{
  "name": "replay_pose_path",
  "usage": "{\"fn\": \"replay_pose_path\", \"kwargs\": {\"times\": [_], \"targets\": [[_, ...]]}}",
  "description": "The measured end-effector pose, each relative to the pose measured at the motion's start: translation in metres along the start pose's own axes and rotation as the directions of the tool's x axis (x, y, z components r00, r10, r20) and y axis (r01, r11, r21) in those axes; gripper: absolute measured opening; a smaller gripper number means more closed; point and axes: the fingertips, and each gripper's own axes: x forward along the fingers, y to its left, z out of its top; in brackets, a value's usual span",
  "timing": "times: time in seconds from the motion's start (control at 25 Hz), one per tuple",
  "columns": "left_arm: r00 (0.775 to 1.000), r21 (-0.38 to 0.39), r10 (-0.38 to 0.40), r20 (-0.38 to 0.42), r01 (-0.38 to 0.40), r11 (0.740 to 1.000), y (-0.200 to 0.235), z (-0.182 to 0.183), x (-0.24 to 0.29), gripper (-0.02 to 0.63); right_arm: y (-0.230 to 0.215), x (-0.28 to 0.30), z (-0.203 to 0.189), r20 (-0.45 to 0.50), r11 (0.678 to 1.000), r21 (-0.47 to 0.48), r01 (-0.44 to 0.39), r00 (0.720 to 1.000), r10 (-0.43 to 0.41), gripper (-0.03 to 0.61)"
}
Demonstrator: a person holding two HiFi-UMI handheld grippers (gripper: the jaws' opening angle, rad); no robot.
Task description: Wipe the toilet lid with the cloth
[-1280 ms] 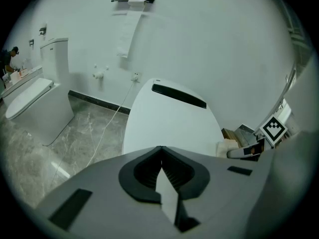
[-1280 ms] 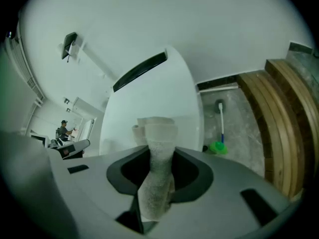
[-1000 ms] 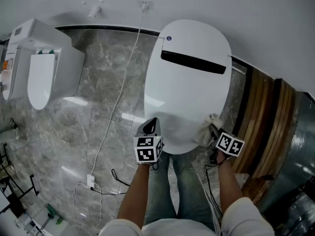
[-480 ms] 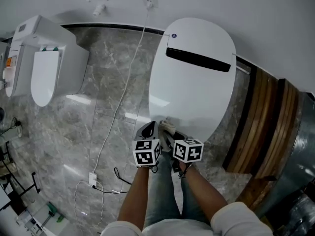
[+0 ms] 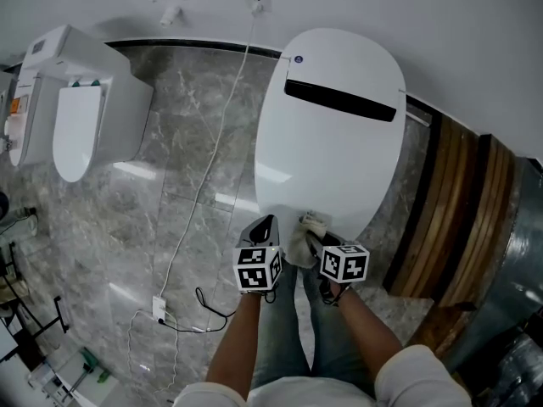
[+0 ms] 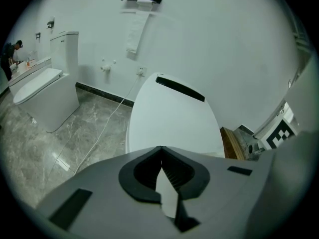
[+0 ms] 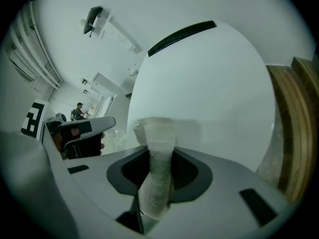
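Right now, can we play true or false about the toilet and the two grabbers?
1. The right gripper holds the cloth. True.
2. The left gripper holds a cloth as well. False: its jaws are shut with nothing between them.
3. The toilet lid stands up, open. False: it lies down flat, closed.
4. The cloth is by the front edge of the lid, the edge nearest the person. True.
5. This is the only toilet in the room. False: a second toilet stands further off, at the left of the head view.
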Motion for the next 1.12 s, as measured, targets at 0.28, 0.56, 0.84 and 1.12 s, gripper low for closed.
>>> {"fn": "replay_pose_path", "kwargs": {"times": [0.28, 0.56, 0.84, 1.12], "targets": [[0.998, 0.057, -0.055, -0.028, 0.056, 0.997, -0.026, -0.004, 0.008, 0.012, -0.099, -0.058, -0.007, 0.025, 0.987, 0.071, 0.141, 0.989, -0.143, 0.103], [0.995, 0.099, -0.085, -0.056, 0.090, 0.991, -0.047, -0.008, 0.012, 0.014, -0.124, -0.064, -0.007, 0.034, 0.974, 0.135, 0.184, 0.981, -0.190, 0.107], [0.997, 0.184, -0.076, -0.004, 0.075, 0.980, -0.072, 0.026, -0.019, 0.012, -0.101, -0.088, 0.008, 0.025, 0.968, 0.066, 0.242, 0.970, -0.244, 0.101], [0.996, 0.236, -0.045, 0.074, 0.026, 0.971, -0.103, 0.115, -0.082, 0.012, -0.048, -0.155, 0.086, 0.172, 0.964, 0.111, 0.242, 0.951, -0.258, 0.101]]}}
